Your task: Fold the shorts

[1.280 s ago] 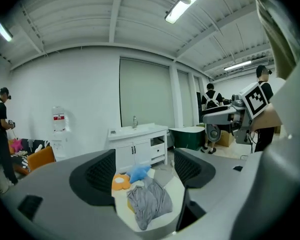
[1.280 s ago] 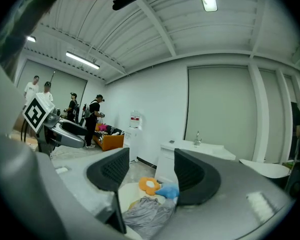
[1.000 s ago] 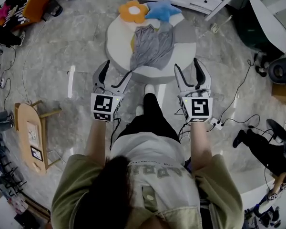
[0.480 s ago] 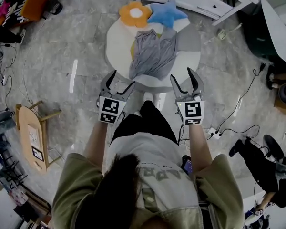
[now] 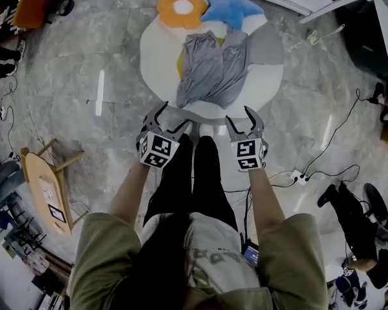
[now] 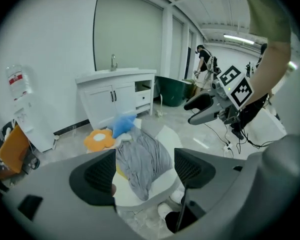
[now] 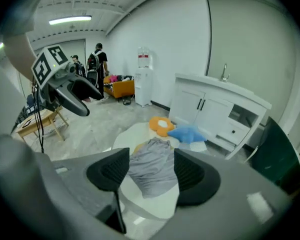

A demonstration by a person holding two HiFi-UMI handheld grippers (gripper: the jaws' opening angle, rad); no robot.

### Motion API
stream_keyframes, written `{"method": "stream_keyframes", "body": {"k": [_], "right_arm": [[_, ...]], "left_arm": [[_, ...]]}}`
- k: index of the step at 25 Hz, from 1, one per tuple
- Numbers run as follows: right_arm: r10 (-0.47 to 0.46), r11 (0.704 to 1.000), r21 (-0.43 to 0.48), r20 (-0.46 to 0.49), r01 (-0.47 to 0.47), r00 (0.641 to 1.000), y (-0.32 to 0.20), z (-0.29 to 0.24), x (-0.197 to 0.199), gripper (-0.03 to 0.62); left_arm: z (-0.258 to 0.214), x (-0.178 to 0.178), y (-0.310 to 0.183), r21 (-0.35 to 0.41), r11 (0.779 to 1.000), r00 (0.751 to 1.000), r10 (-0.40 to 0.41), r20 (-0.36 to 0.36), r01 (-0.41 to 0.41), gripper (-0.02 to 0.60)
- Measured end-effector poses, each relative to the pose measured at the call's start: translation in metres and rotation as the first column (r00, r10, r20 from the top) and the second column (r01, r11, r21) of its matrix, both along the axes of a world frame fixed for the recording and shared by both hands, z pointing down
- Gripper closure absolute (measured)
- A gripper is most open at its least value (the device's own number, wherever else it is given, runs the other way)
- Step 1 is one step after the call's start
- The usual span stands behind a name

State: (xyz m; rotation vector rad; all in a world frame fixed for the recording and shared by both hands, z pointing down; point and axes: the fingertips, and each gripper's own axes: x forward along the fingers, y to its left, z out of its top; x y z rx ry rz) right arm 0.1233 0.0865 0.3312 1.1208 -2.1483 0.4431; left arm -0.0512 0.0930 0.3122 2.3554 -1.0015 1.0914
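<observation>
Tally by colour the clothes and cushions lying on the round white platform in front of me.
Grey: 1, the shorts
Orange: 1, the flower cushion
Blue: 1, the star cushion
Total: 3

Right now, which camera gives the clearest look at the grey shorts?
The head view: the grey shorts lie spread in full on the round white platform, seen from above. Both gripper views show them smaller and at a slant, with the open jaws hiding their side edges.
</observation>
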Motion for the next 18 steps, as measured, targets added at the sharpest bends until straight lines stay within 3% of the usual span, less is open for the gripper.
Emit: {"method": "stream_keyframes", "body": {"k": [3, 8, 14, 18], "right_arm": [[0.016, 0.997, -0.07, -0.052, -0.02, 0.999, 0.002, 0.073, 0.001, 0.326], [-0.006, 0.986, -0.165, -0.115, -0.014, 0.993, 0.014, 0.186, 0.002, 0.326], [-0.113, 0.965, -0.253, -0.17, 0.067, 0.979, 0.032, 0.321, -0.004, 0.326], [-0.221, 0.941, -0.305, -0.216, 0.149, 0.951, 0.039, 0.393, -0.006, 0.326]], "left_arm": [[0.049, -0.003, -0.002, -0.032, 0.998, 0.998, 0.059, 0.021, -0.059, 0.23], [0.129, -0.005, 0.0, -0.069, 0.994, 0.996, 0.088, 0.022, -0.086, 0.23], [0.244, 0.002, 0.01, -0.103, 0.985, 0.99, 0.141, 0.026, -0.137, 0.23], [0.307, 0.004, 0.017, -0.12, 0.98, 0.986, 0.161, 0.032, -0.157, 0.23]]}}
